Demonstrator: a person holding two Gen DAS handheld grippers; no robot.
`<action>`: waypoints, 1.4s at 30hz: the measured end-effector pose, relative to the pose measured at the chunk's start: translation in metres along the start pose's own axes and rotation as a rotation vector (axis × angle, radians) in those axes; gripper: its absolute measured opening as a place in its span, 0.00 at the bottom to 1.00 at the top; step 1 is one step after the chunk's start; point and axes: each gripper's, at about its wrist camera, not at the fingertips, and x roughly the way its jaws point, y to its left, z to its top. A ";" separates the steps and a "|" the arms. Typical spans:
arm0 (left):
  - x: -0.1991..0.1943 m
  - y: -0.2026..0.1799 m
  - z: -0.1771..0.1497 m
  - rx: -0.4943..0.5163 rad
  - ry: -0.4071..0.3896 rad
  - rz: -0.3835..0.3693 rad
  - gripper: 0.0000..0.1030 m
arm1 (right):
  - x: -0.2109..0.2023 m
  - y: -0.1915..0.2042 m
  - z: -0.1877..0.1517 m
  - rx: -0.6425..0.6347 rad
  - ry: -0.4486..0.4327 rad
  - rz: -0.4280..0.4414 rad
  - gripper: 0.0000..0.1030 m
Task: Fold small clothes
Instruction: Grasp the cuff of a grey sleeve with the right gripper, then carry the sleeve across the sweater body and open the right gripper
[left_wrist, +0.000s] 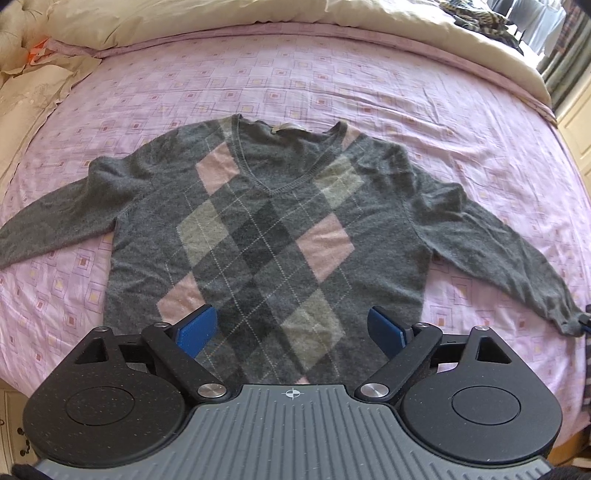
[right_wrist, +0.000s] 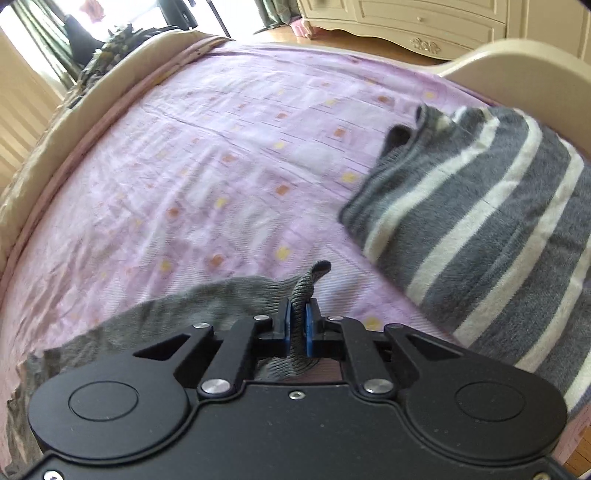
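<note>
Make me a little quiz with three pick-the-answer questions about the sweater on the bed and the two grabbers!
1. Where does the sweater lie?
A. on the pink bedsheet
B. on the floor
C. on a chair

2. What colour are the grabber pads?
A. red
B. blue
C. yellow

3. What is the right gripper doing?
A. open and empty
B. holding a sock
C. shut on the sleeve cuff

Answers: 1 A, sheet shows all around it. 2 B, both grabbers have blue pads. 3 C, grey ribbed cloth sits between the closed pads, while the left gripper hangs open.
</note>
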 end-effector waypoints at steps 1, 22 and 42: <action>0.000 0.005 0.000 -0.002 -0.001 -0.004 0.87 | -0.006 0.009 0.000 -0.006 -0.007 0.013 0.13; 0.038 0.210 0.020 -0.033 0.019 -0.049 0.87 | -0.098 0.383 -0.140 -0.389 0.001 0.440 0.13; 0.052 0.302 0.029 -0.073 0.027 0.014 0.87 | -0.033 0.535 -0.347 -0.608 0.312 0.550 0.20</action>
